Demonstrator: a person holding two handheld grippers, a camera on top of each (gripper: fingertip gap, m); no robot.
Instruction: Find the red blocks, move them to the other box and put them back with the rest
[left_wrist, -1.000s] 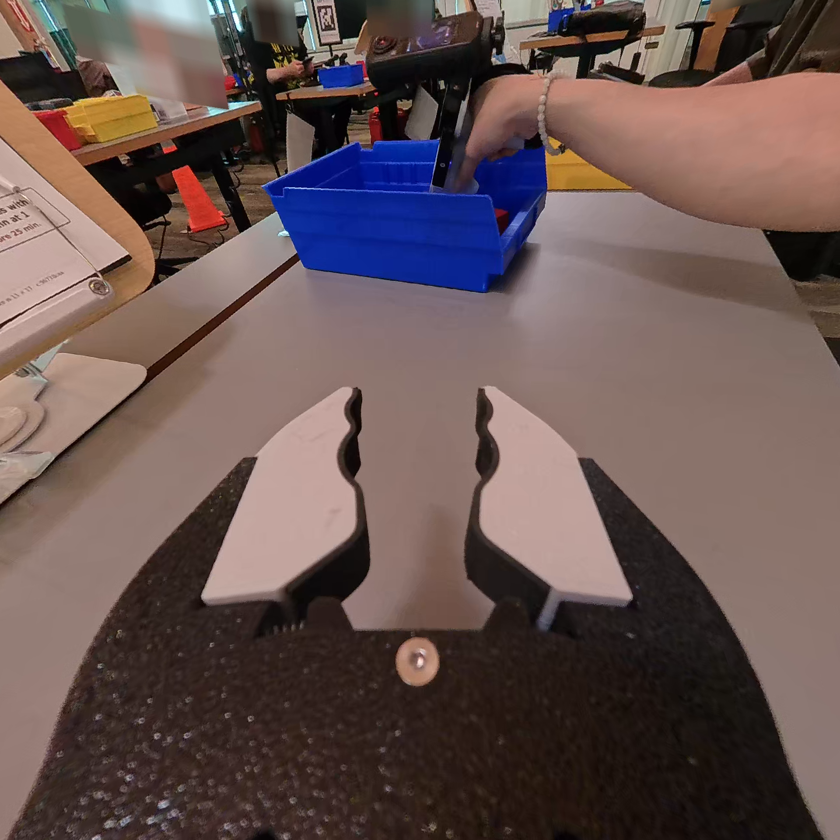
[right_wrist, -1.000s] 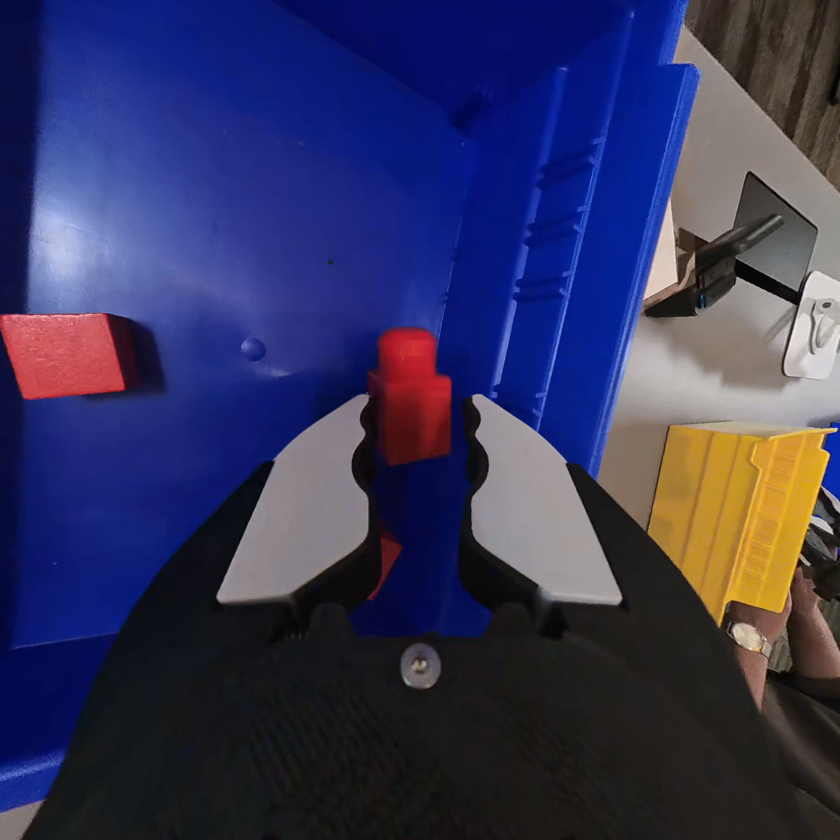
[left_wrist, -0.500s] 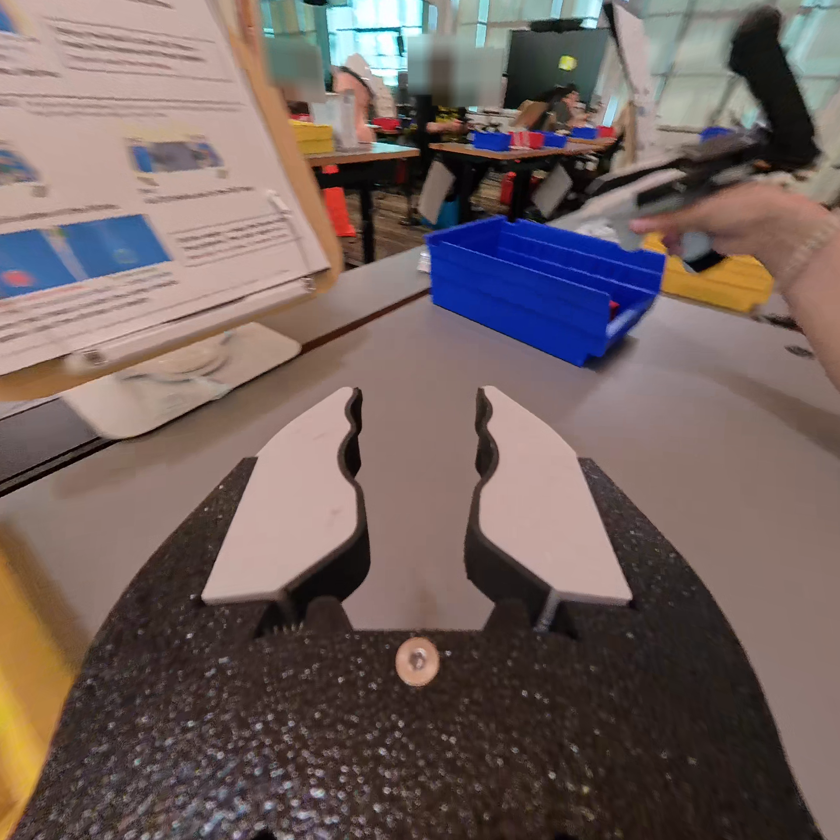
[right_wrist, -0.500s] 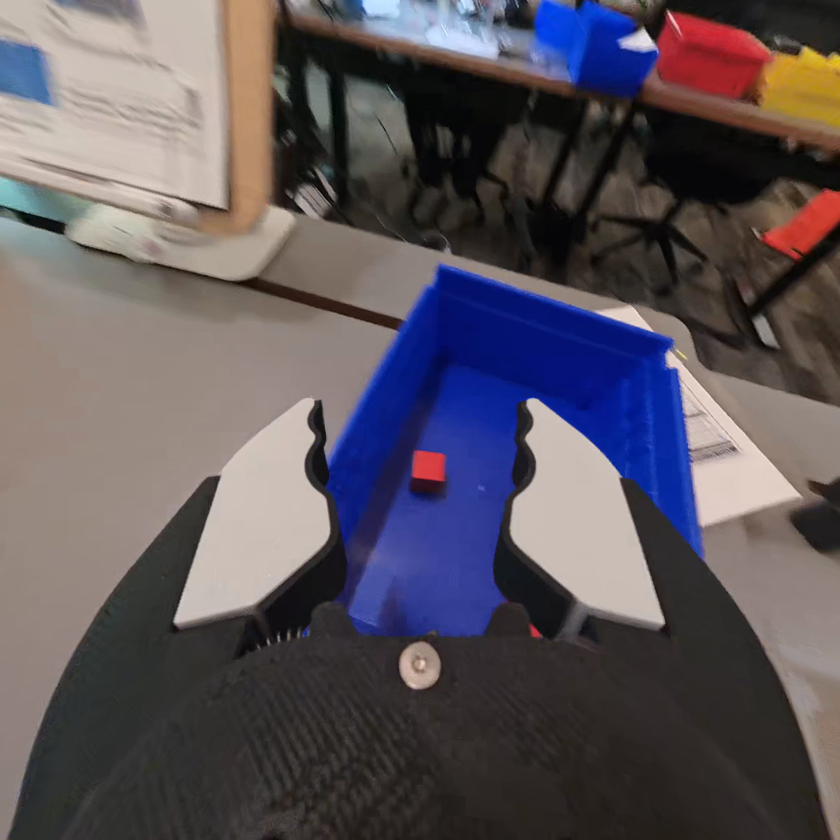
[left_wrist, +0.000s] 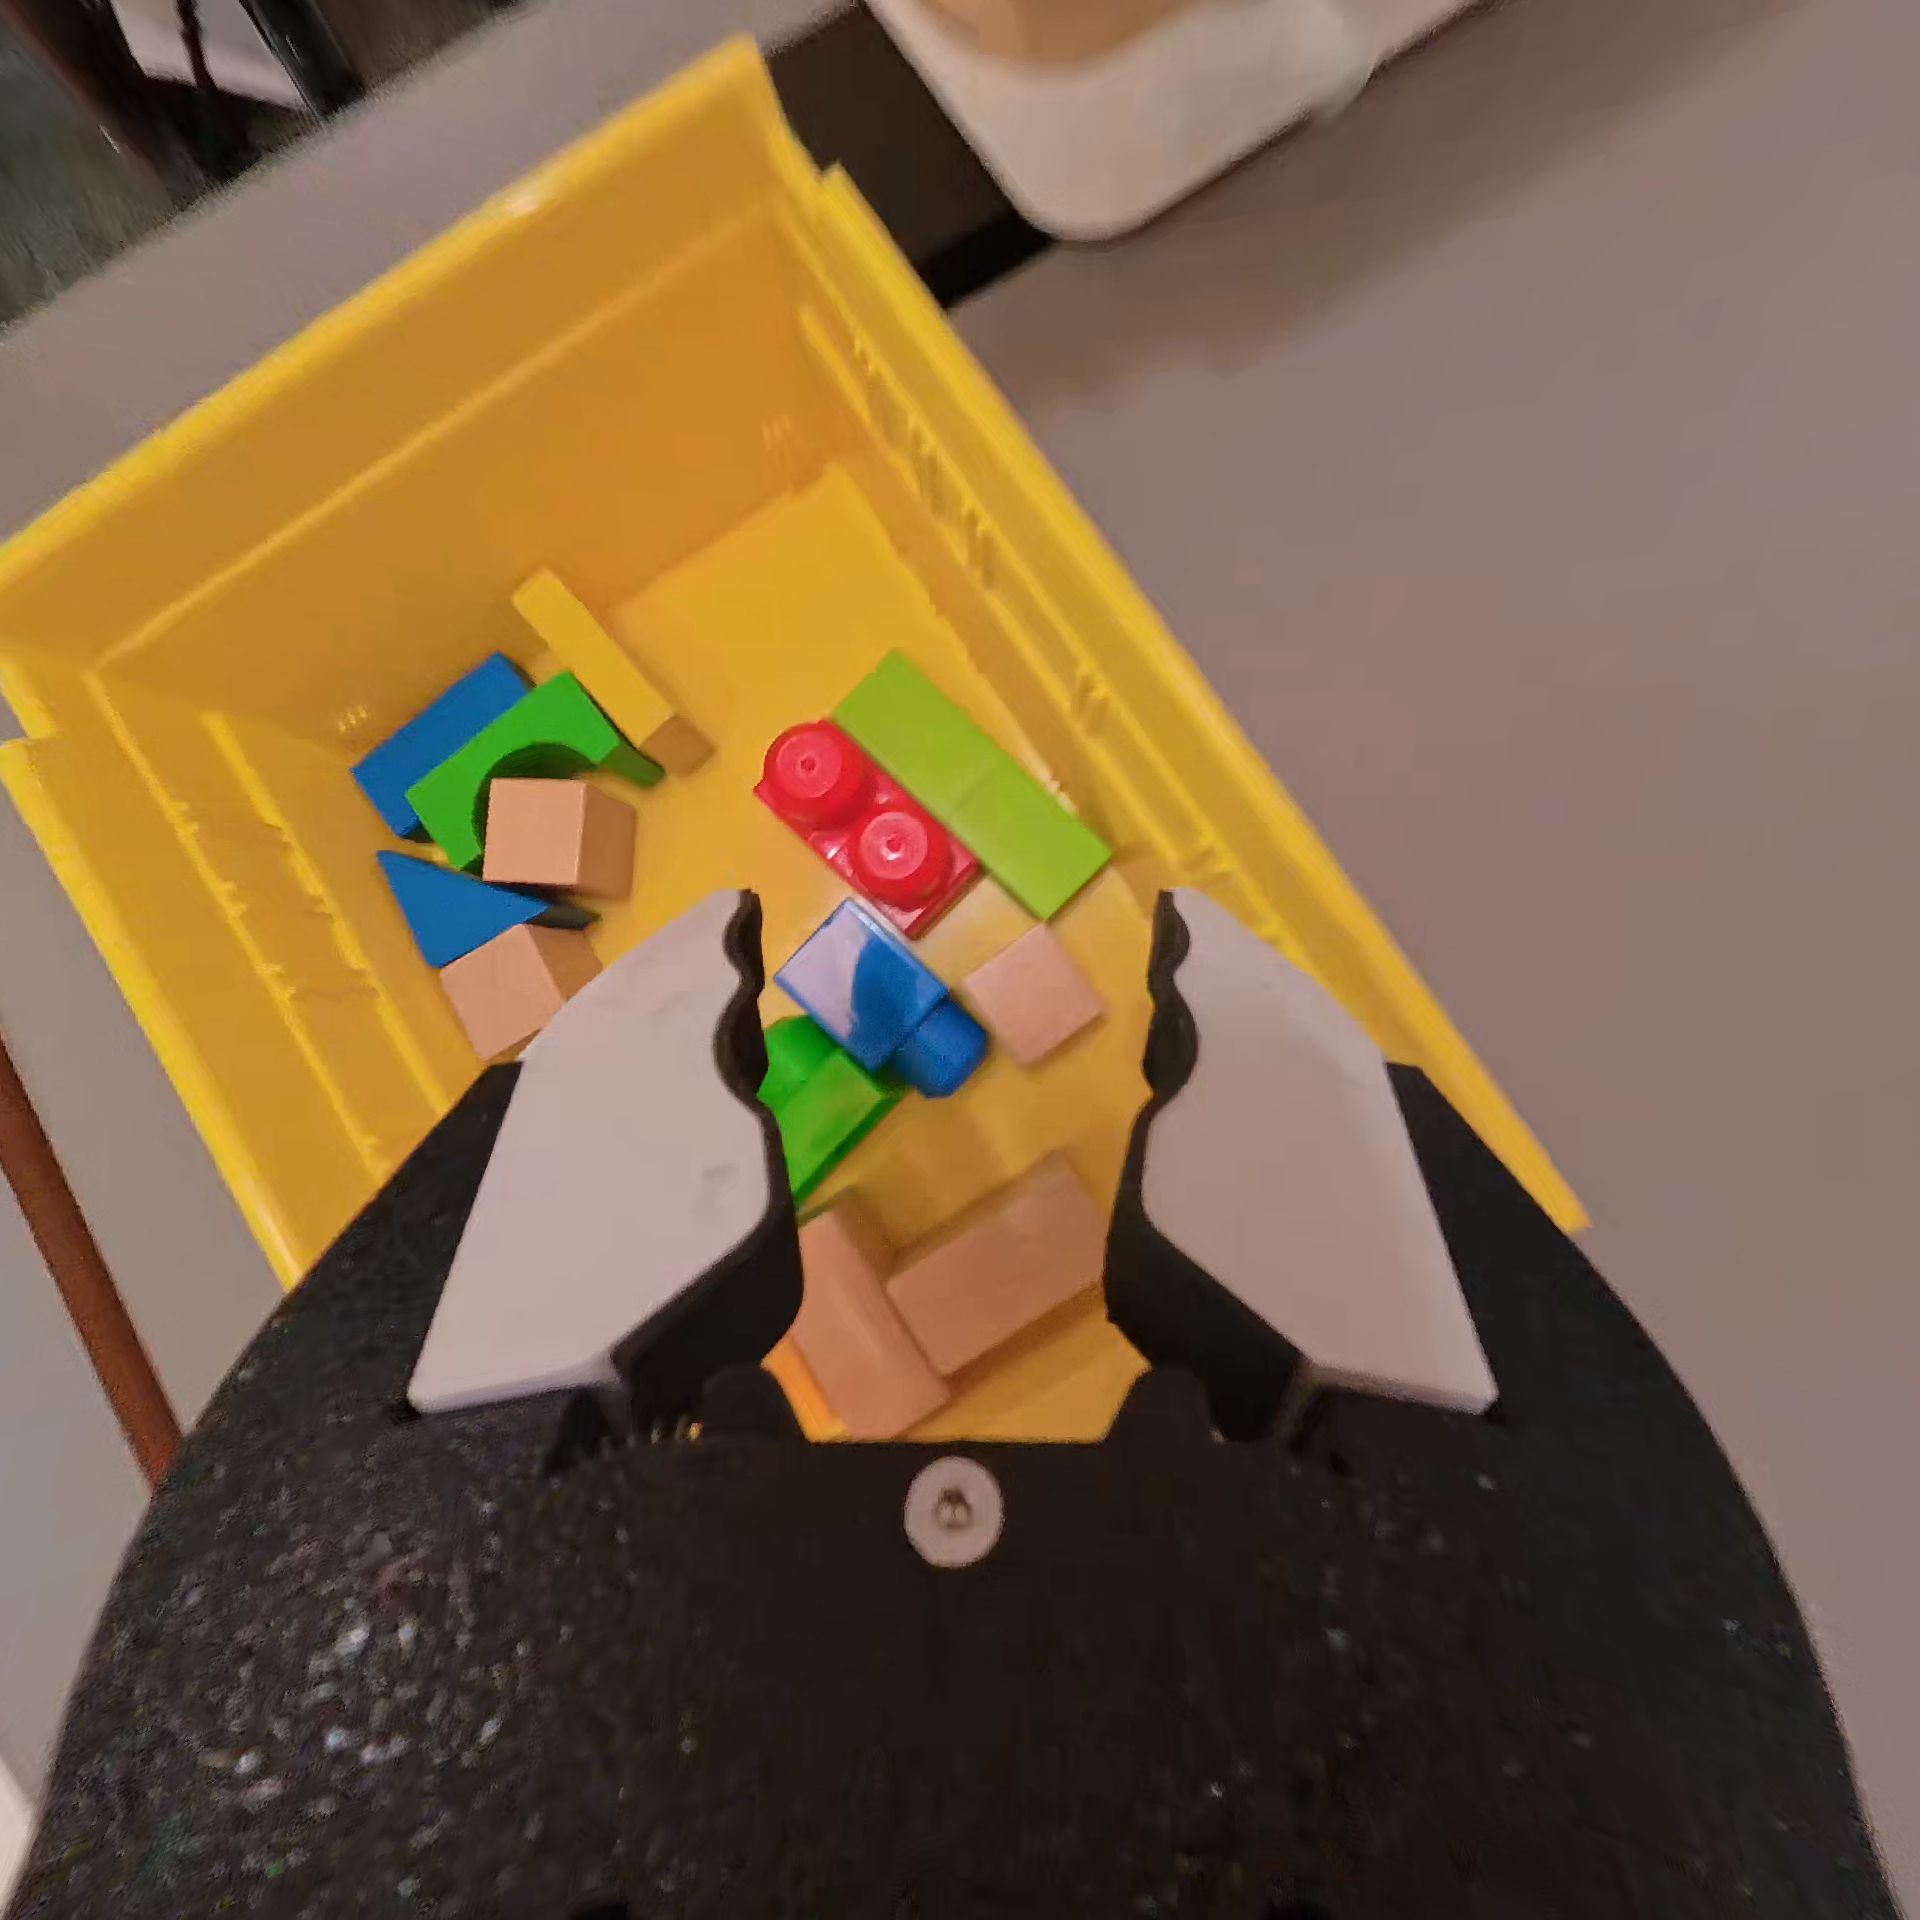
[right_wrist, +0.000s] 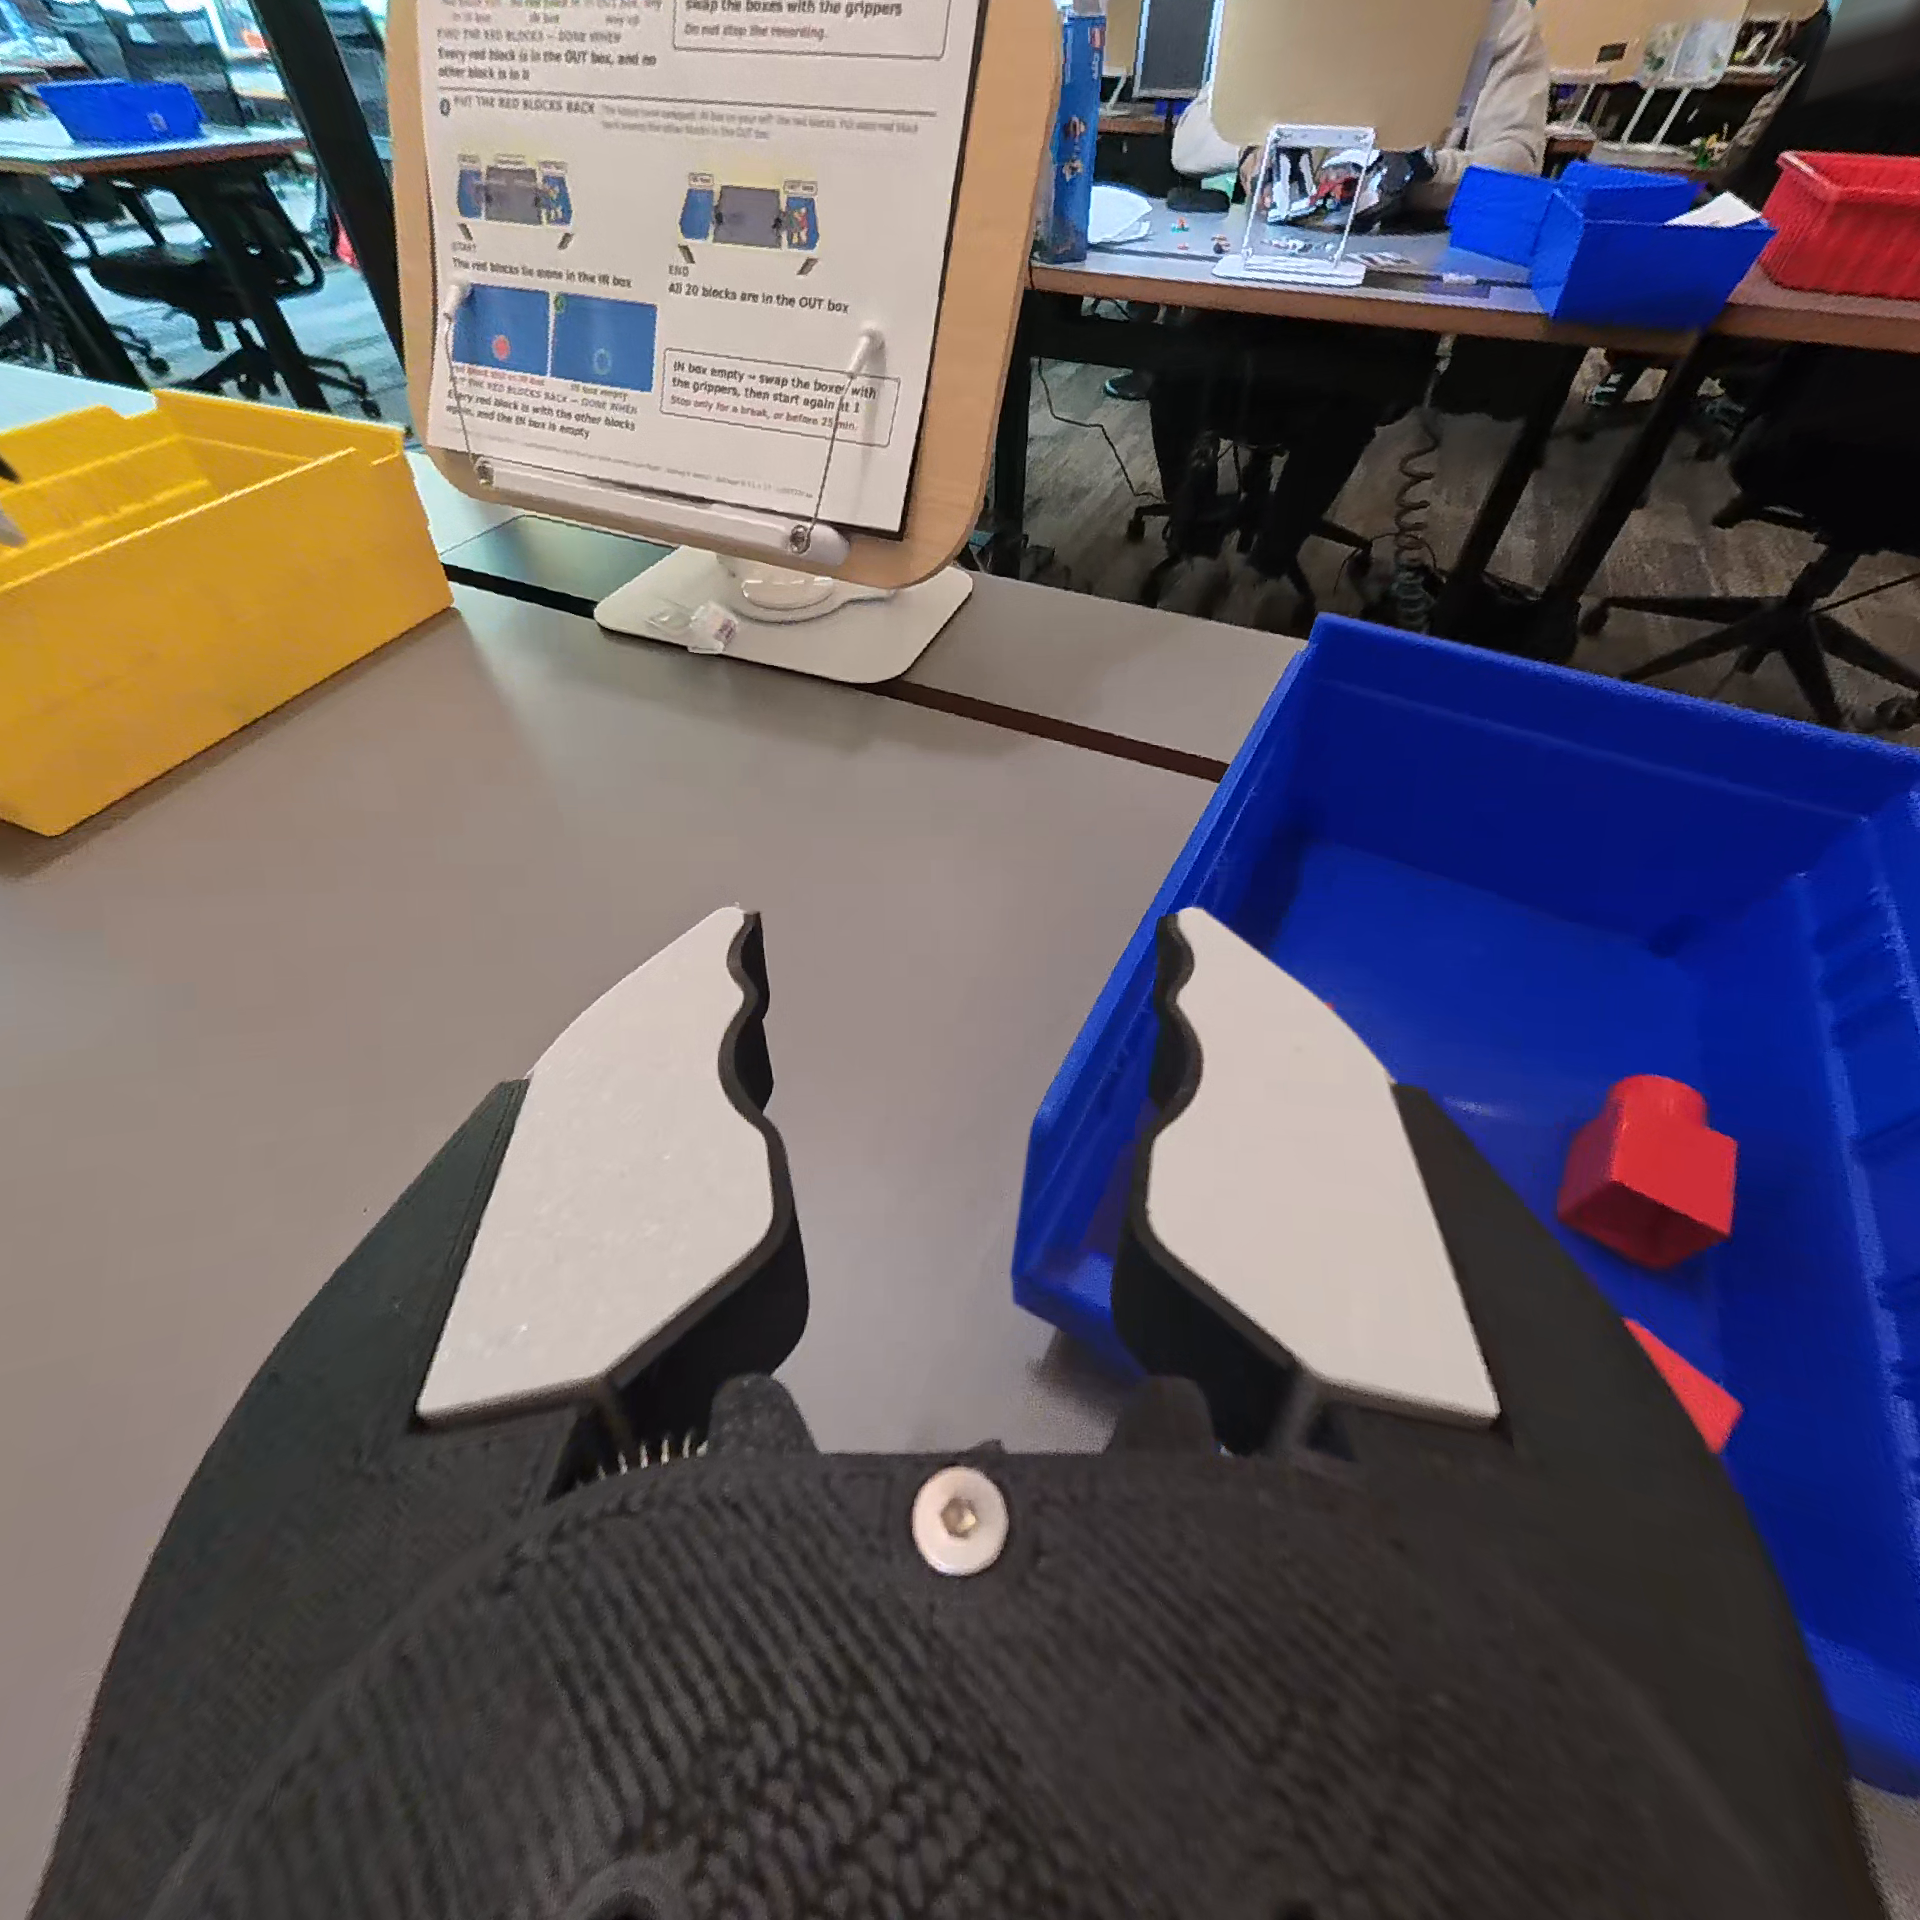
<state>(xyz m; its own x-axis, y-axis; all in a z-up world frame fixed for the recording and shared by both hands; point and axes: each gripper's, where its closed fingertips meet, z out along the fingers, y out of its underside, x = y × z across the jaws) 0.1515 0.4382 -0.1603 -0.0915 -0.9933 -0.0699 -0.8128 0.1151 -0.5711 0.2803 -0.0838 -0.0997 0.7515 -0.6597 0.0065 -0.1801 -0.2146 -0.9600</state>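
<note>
The left claw (left_wrist: 956, 925) hangs over the yellow box (left_wrist: 582, 343), fingers wide apart and gripping nothing. Below it the box floor is crowded. A red brick (left_wrist: 868, 836) with two studs lies just beyond the fingertips, touching a green bar (left_wrist: 971, 784) that runs along the box's right wall. A blue brick (left_wrist: 883, 992) and a tan cube (left_wrist: 1032, 992) sit between the fingertips, below them. Bare floor shows beyond the red brick, toward the far wall. Blue, green and tan pieces cluster by the left wall.

The right claw (right_wrist: 956, 935) is also spread and bare, above the grey surface (right_wrist: 623, 831). Its right finger (right_wrist: 1288, 1143) overlaps the near-left wall of the blue box (right_wrist: 1558, 707). That box holds a red block (right_wrist: 1652, 1169) with a peg on top, and another red piece (right_wrist: 1688, 1392) half hidden behind the claw's body; most of its floor is open.

Only the right view shows the wide clear strip of surface between the yellow box and the blue one, and the sign stand (right_wrist: 686, 260) at the far edge. Only the left view shows the yellow box's contents.
</note>
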